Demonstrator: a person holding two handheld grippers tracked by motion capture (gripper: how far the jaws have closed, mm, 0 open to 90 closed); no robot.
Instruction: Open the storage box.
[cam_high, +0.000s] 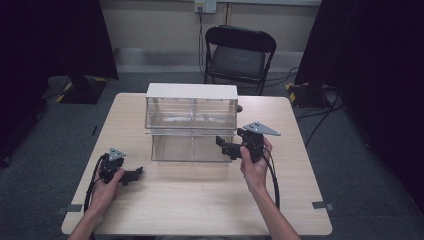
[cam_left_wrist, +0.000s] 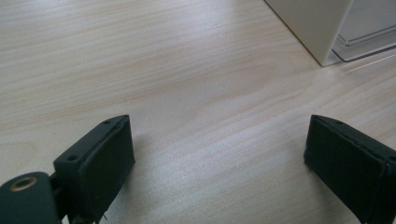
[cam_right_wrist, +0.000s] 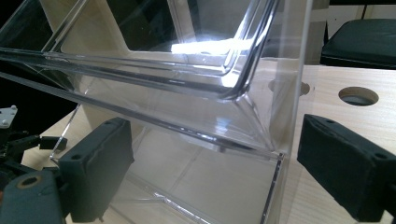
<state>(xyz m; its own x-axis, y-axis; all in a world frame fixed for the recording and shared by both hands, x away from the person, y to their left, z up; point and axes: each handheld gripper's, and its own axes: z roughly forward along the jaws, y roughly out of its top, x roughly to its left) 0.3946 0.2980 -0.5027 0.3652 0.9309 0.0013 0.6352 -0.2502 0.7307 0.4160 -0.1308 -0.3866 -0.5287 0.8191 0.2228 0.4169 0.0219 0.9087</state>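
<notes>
the clear acrylic bin organiser (cam_high: 191, 125) sits mid-table; right gripper (cam_high: 231, 146) gapes at its lower corner, left gripper (cam_high: 131, 176) spread, idle (over bare wood). a slick wall could slip or tip.

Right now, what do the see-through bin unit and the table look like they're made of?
The bin unit looks like clear glossy acrylic or similar plastic: you see straight through its walls, and they throw bright glare. Its top is opaque, matte and pale; material unclear. The table shows light wood grain, matte, possibly laminate.
</notes>
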